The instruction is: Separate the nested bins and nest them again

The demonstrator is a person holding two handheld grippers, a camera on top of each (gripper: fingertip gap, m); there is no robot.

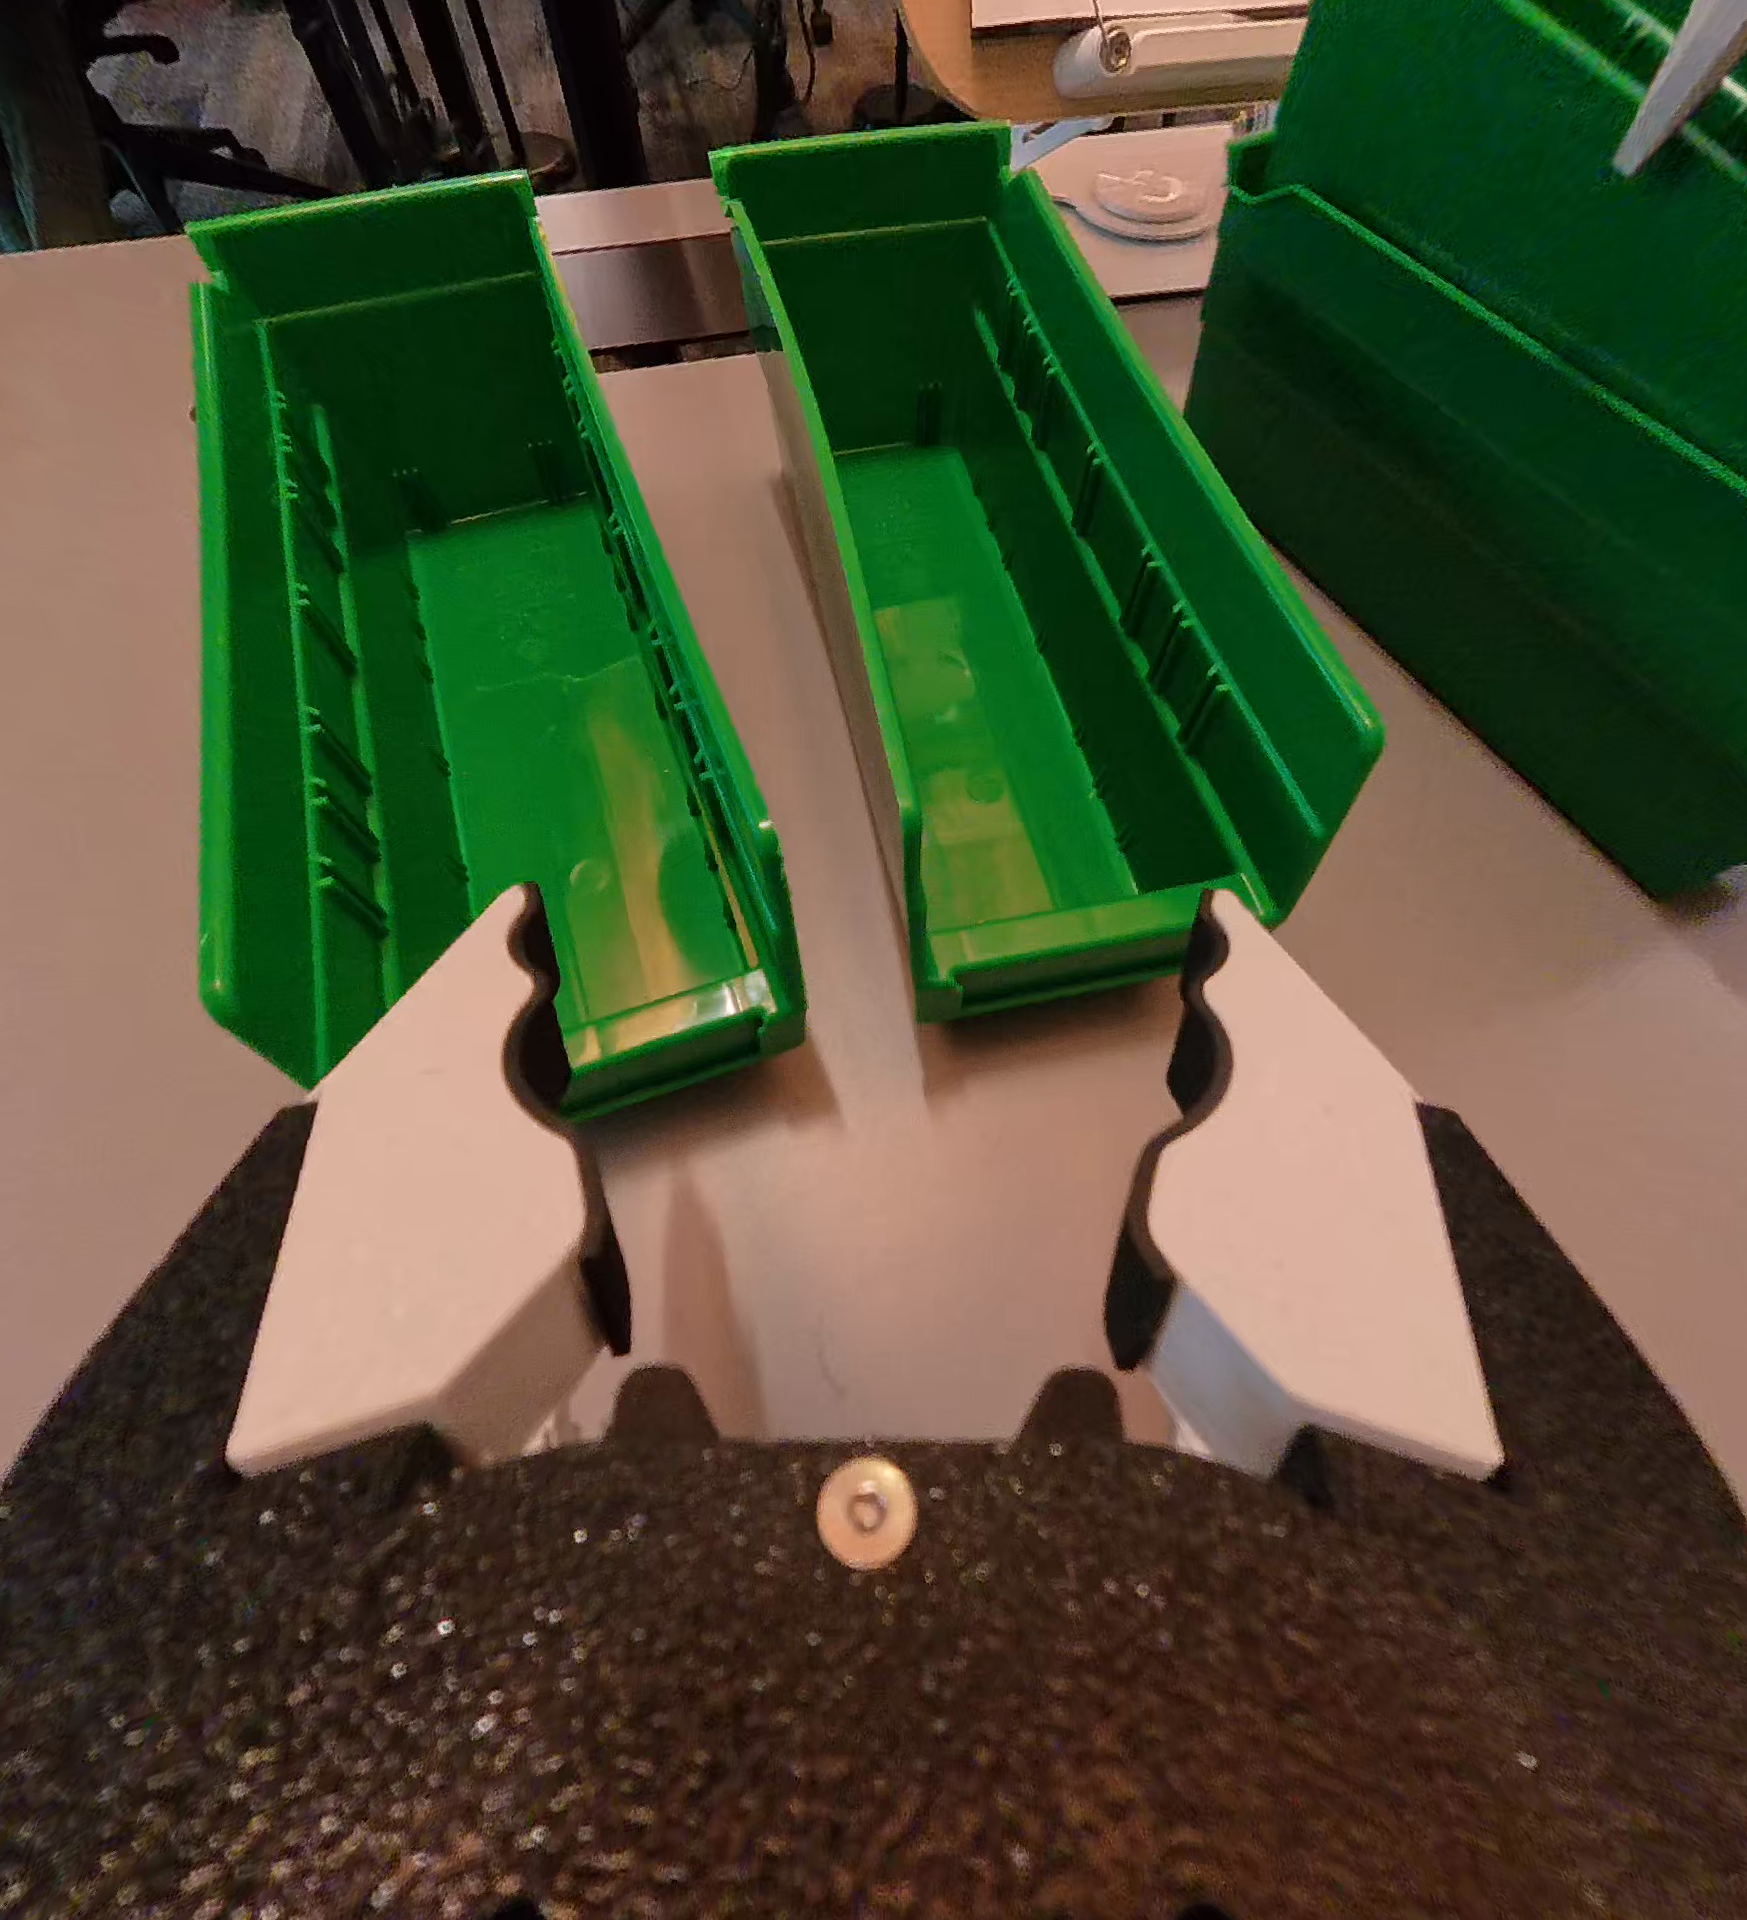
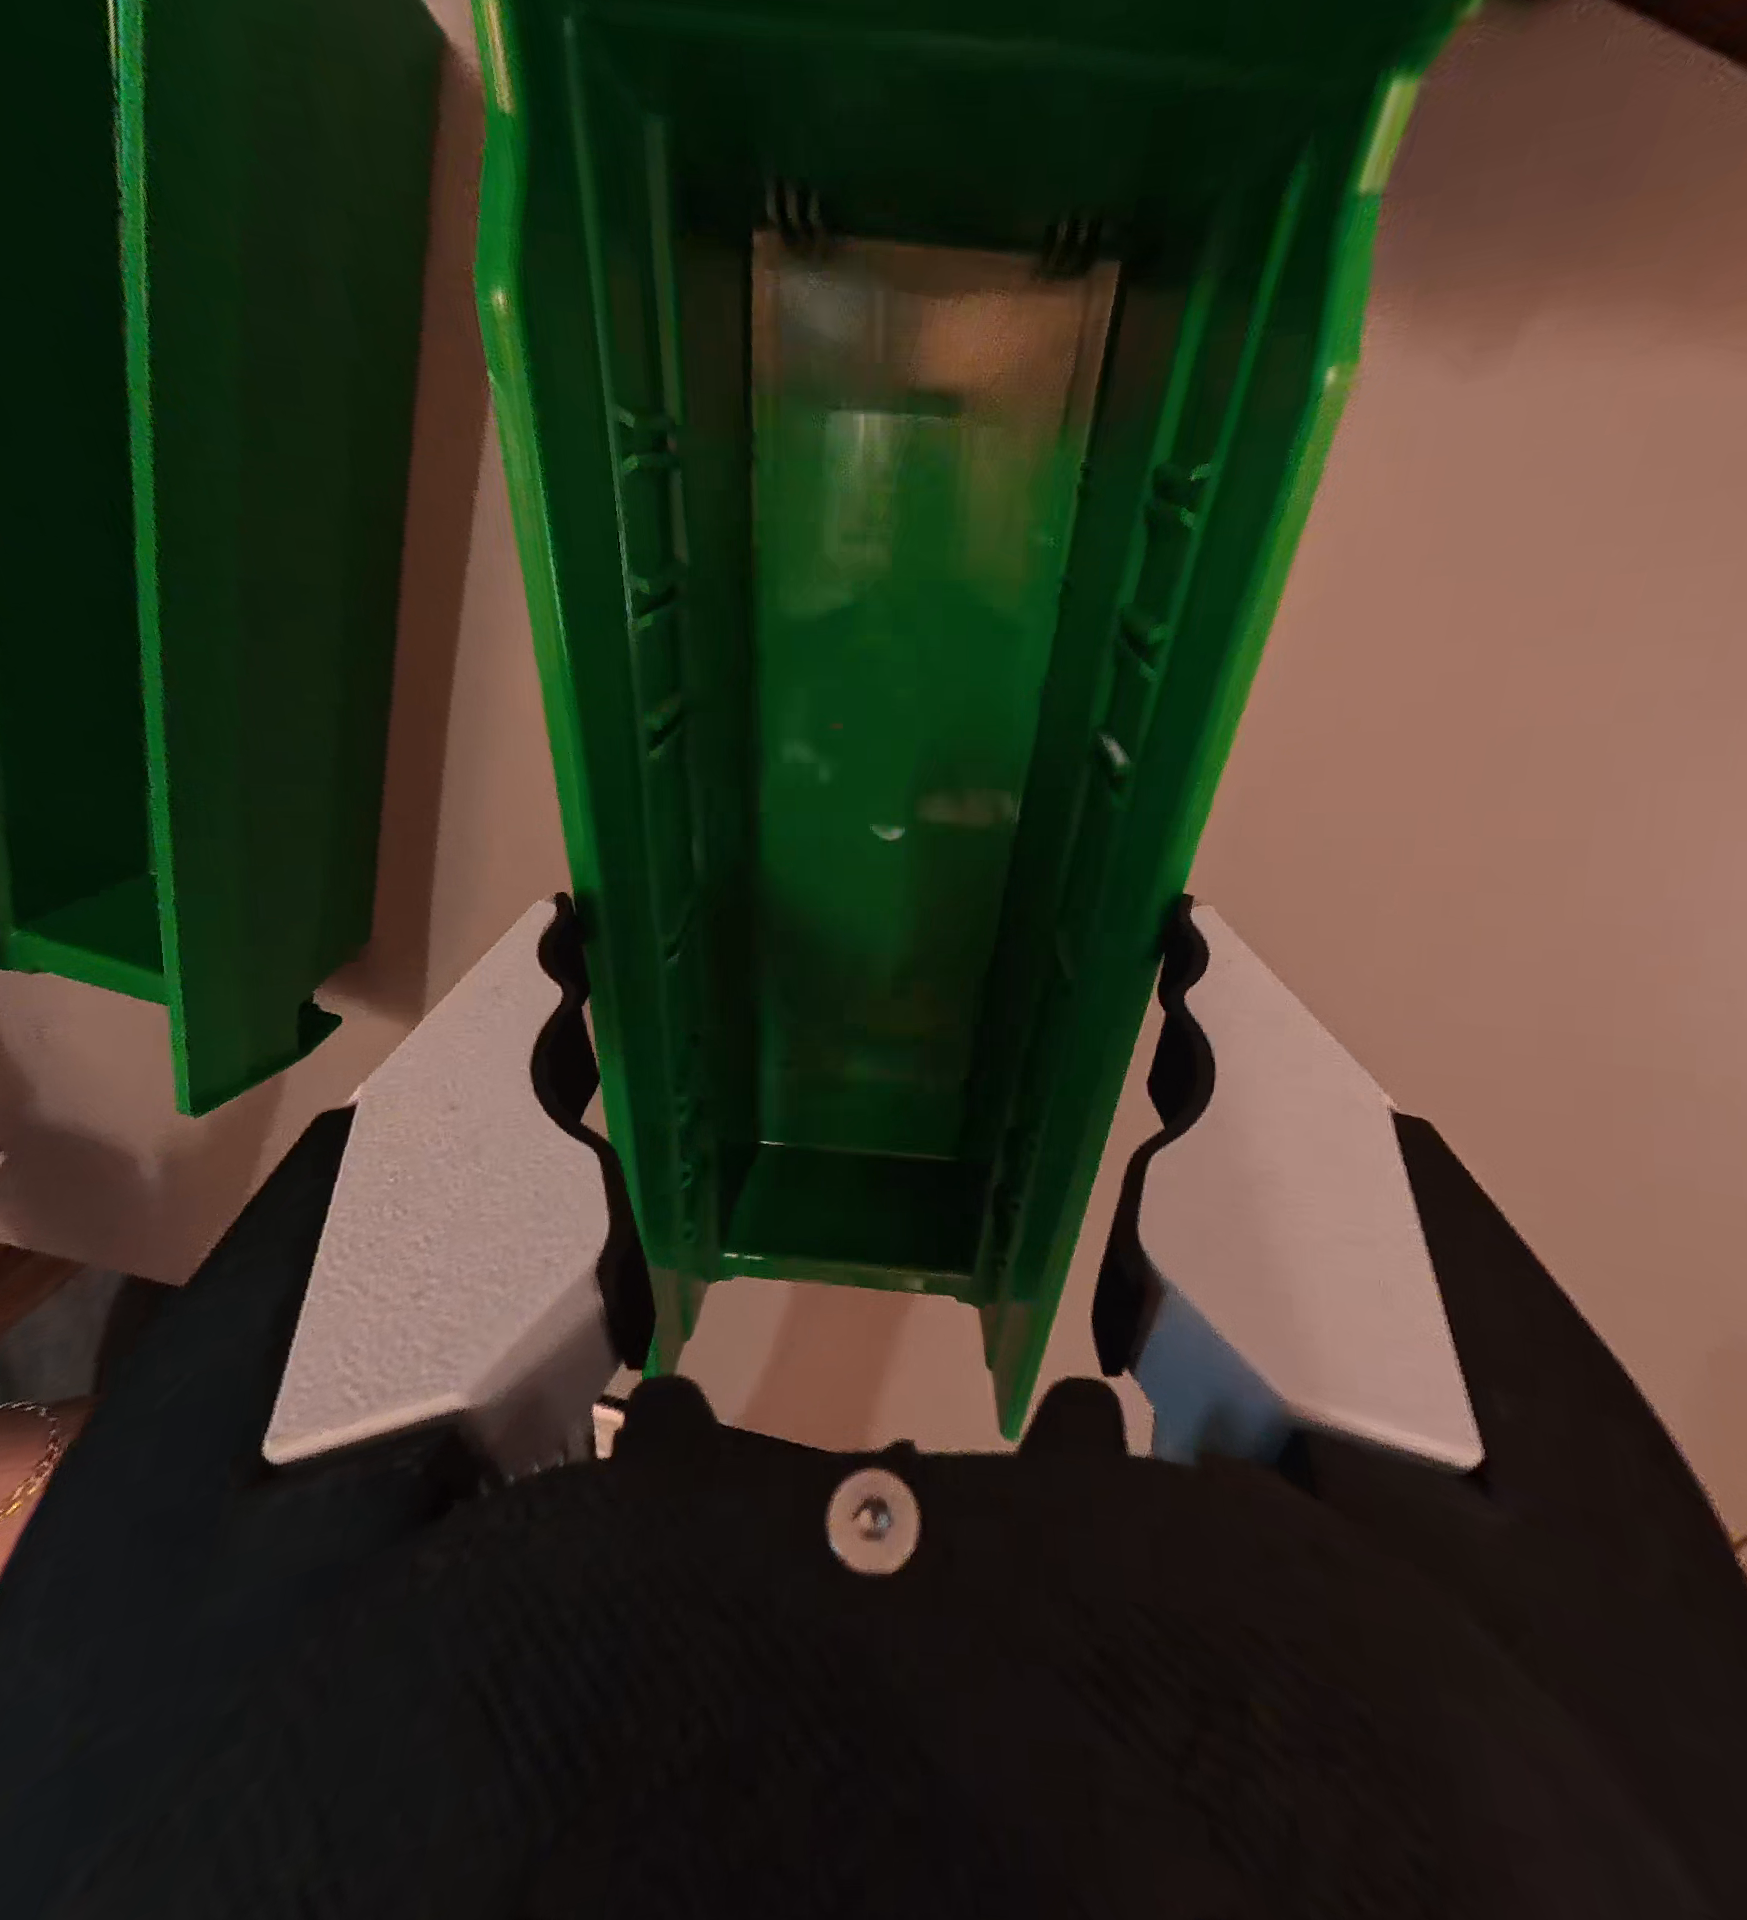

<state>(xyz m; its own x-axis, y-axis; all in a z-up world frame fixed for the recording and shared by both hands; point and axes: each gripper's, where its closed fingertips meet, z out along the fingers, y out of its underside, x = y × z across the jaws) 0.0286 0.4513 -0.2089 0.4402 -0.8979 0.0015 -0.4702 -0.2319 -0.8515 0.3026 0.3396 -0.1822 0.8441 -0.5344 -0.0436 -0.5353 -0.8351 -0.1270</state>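
Two long green bins stand side by side on the grey table, with a strip of bare table between them. The left bin and the middle bin both have their open tops up and their low front ends toward the near edge. They are close together but do not touch.

The left gripper is above the near part of the table, in front of these two bins. Its jaws are spread wide and nothing is between them. Its left finger overlaps the front corner of the left bin in the view; I cannot tell if it touches.

A third bin is on the right side, and the right gripper is around its near end. The two side walls sit between the black pads, which lie against the walls or just beside them; I cannot tell if the grip is firm. In the left wrist view this bin shows at the far right corner, and it looks lifted and tilted.
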